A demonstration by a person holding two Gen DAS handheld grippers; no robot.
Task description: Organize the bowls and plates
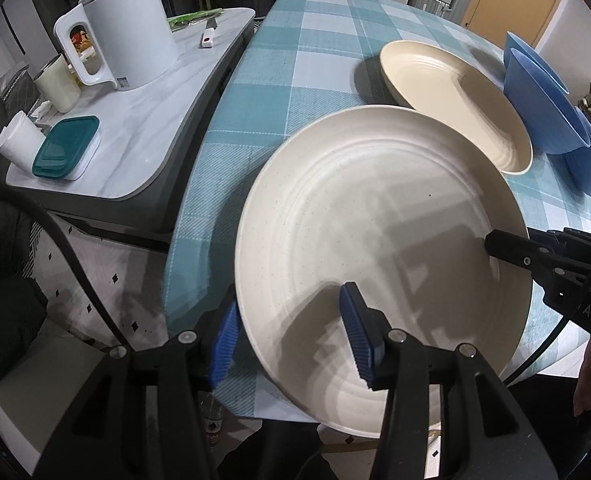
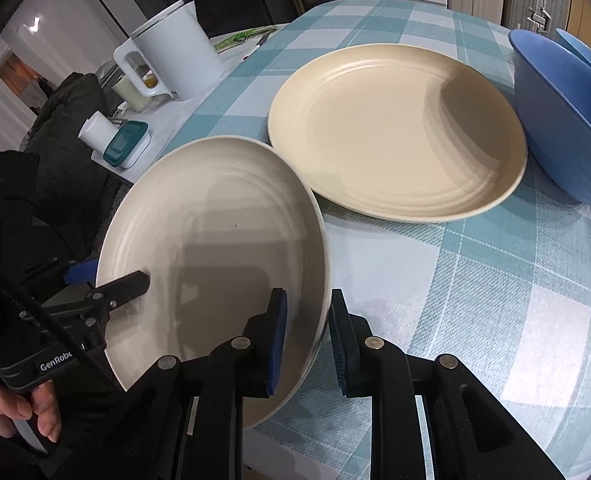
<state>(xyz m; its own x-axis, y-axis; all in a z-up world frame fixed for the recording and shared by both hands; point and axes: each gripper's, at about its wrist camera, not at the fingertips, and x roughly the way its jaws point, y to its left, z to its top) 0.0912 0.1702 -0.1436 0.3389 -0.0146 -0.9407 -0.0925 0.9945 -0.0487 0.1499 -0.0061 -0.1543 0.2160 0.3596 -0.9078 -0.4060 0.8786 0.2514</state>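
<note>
A white ridged plate point(image 1: 375, 216) is held tilted above the near edge of the checked table point(image 1: 279, 92). My left gripper point(image 1: 291, 340) straddles its near rim, jaws wide, pads not pressing. My right gripper point(image 2: 307, 340) is shut on the same white plate point(image 2: 215, 248) at its right rim; it also shows in the left wrist view point(image 1: 507, 248). A cream plate point(image 2: 395, 128) lies flat on the table beyond, also in the left view point(image 1: 467, 100). Blue bowls point(image 2: 563, 120) sit stacked at the right, seen too in the left view point(image 1: 543, 100).
A side table point(image 1: 143, 112) stands left of the checked table with a white kettle point(image 1: 123, 28), a cup point(image 1: 57, 82), a teal-lidded box point(image 1: 65, 146) and a paper roll point(image 1: 17, 140). The floor lies below at the left.
</note>
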